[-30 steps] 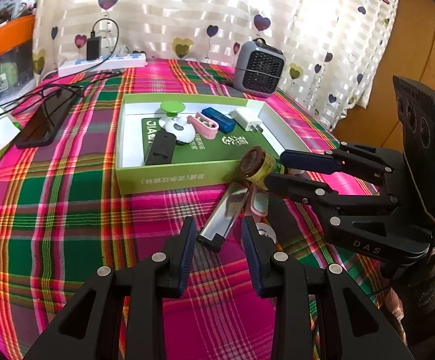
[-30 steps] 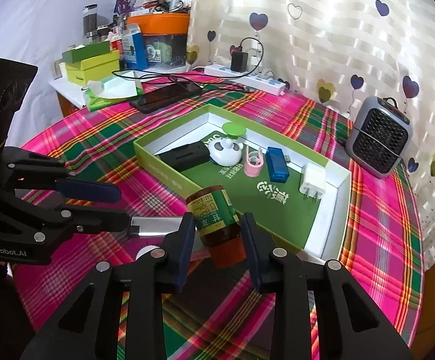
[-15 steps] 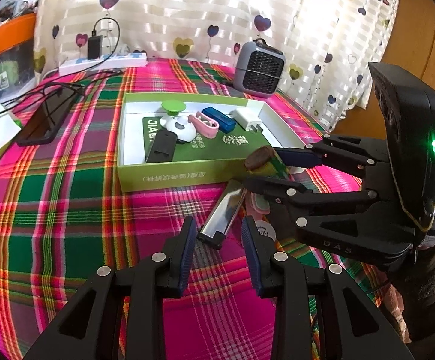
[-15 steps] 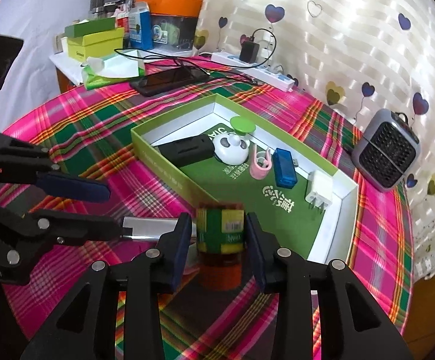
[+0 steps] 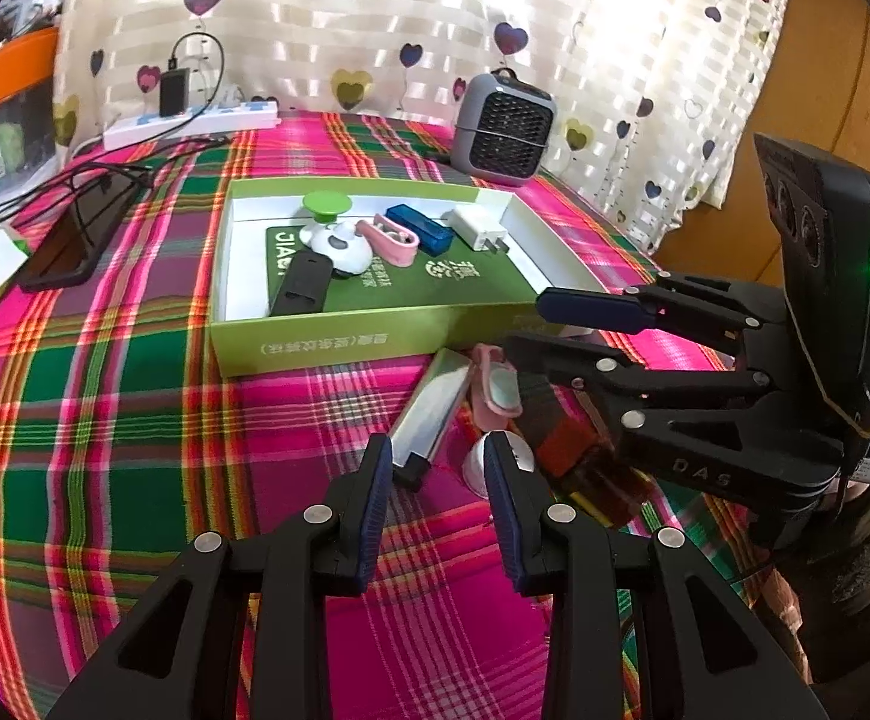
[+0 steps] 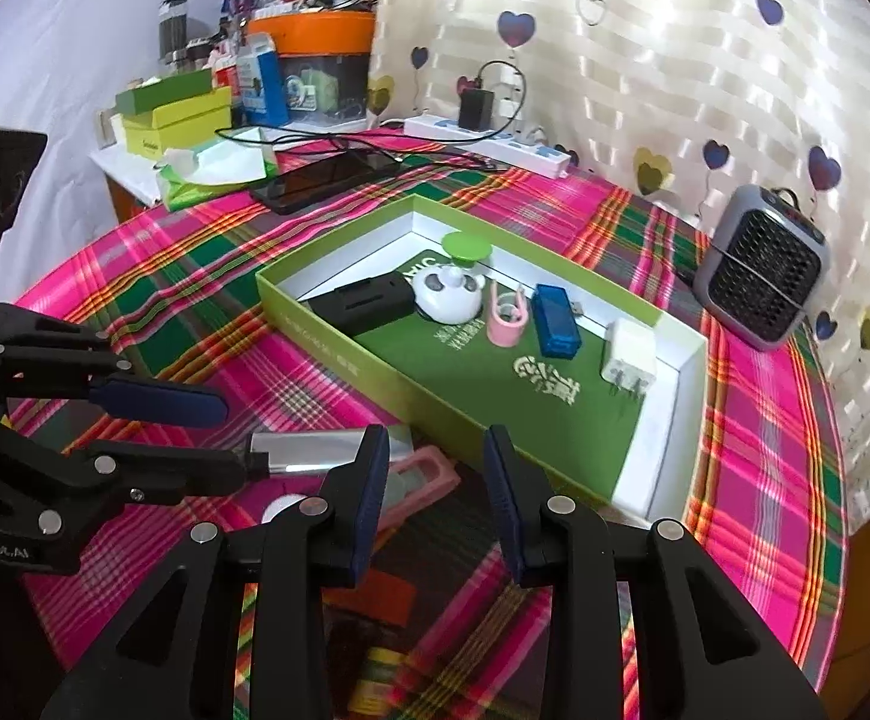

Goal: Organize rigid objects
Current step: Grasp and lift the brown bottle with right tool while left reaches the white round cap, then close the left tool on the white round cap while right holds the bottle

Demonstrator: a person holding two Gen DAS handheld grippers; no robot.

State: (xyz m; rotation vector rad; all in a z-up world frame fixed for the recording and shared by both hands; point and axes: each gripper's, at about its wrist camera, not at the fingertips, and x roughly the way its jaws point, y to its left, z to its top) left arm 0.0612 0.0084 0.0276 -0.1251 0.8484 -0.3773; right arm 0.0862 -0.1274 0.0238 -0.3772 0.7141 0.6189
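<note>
A green box (image 5: 375, 336) (image 6: 339, 324) on the plaid cloth holds a black case (image 5: 302, 285), a white panda toy (image 5: 339, 240), a pink clip (image 5: 390, 234), a blue stick (image 5: 420, 228) and a white charger (image 5: 477, 228). In front of it lie a silver lighter (image 5: 432, 408) (image 6: 315, 450), a pink case (image 5: 495, 384) (image 6: 417, 480) and a white disc (image 5: 477, 462). The brown bottle (image 5: 579, 456) (image 6: 375, 600) lies on the cloth under my right gripper (image 6: 435, 492) (image 5: 531, 324), which is open. My left gripper (image 5: 435, 504) (image 6: 219, 438) is open and empty above the lighter's near end.
A grey mini heater (image 5: 504, 126) (image 6: 759, 276) stands behind the box. A black phone (image 5: 81, 234), cables and a white power strip (image 5: 189, 123) lie at the far left. Boxes and an orange tub (image 6: 315, 36) crowd a side table. The table edge runs at right.
My right gripper held the brown bottle above the box's near corner; it has opened and the bottle now lies on the cloth beneath it. The left gripper stayed still.
</note>
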